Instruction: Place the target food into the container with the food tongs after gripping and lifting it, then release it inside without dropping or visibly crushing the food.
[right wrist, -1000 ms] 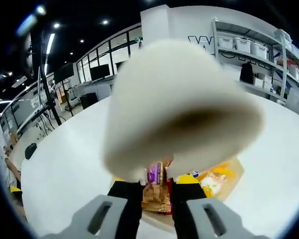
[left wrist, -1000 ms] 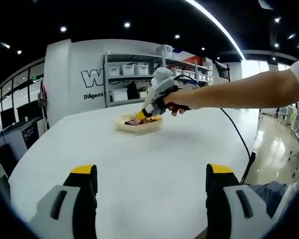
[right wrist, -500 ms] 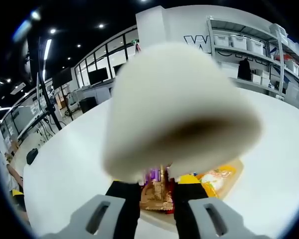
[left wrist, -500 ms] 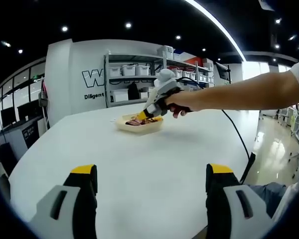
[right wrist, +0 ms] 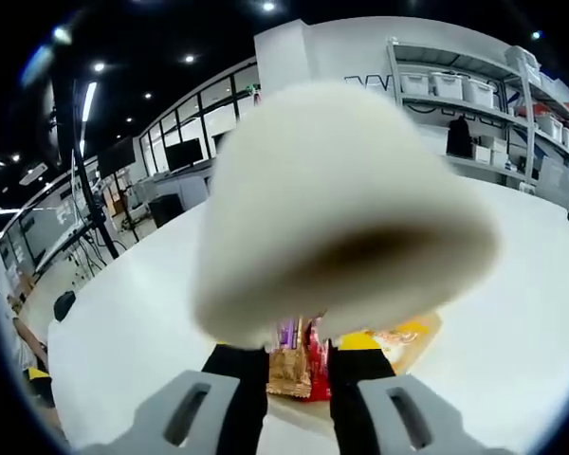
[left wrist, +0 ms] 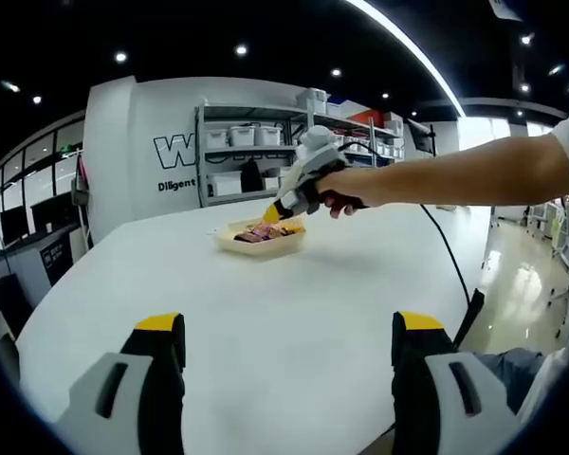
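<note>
A beige tray [left wrist: 286, 244] with several wrapped snacks stands far out on the white table [left wrist: 266, 322]. A person's arm reaches in from the right and holds my right gripper [left wrist: 268, 216] just above the tray's contents. In the right gripper view its jaws stand close together, right gripper [right wrist: 299, 355], shut on white food tongs [right wrist: 341, 209] whose blurred bulk sits against the lens. Below, a brown and red snack [right wrist: 299, 368] shows between the jaws over the tray [right wrist: 427, 332]; whether it is gripped is hidden. My left gripper [left wrist: 289, 332] hovers open near the table's front.
Shelving with white bins [left wrist: 256, 133] lines the back wall behind the table. A black cable [left wrist: 450, 256] trails off the table's right edge. Desks with monitors [right wrist: 171, 152] stand beyond the table's far side.
The right gripper has risen slightly above the tray, whose contents show lower and smaller in the right gripper view. The left gripper has stayed put.
</note>
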`<action>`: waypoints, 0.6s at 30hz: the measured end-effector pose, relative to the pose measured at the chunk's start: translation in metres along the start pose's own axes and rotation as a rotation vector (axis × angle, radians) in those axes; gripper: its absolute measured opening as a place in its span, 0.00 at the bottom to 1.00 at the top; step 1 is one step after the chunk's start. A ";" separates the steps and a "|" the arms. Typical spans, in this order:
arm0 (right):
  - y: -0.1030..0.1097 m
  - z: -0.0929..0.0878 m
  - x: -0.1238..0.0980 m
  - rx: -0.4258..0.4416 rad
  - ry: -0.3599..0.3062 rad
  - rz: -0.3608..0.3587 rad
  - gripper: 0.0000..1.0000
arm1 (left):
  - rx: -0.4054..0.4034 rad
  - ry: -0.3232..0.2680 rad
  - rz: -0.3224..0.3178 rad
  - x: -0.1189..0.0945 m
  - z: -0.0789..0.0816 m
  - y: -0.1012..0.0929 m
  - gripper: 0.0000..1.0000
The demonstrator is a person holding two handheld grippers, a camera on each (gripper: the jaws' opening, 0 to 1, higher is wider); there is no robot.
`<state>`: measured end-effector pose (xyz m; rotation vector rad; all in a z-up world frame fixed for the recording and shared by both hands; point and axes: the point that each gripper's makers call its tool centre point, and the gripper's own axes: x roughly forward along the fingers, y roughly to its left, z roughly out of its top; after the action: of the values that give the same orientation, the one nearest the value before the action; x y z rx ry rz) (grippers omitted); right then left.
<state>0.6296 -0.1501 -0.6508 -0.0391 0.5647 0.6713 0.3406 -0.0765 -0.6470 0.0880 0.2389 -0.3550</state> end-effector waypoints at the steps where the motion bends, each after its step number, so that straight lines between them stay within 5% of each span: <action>1: 0.000 0.000 -0.001 0.001 0.000 0.000 0.17 | -0.001 -0.003 0.000 0.000 0.001 0.000 0.89; 18: 0.014 0.006 -0.032 -0.045 -0.021 0.048 0.16 | 0.000 -0.020 -0.034 0.000 0.008 -0.019 0.89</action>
<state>0.6037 -0.1565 -0.6275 -0.0610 0.5310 0.7301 0.3354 -0.0953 -0.6397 0.0801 0.2206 -0.3893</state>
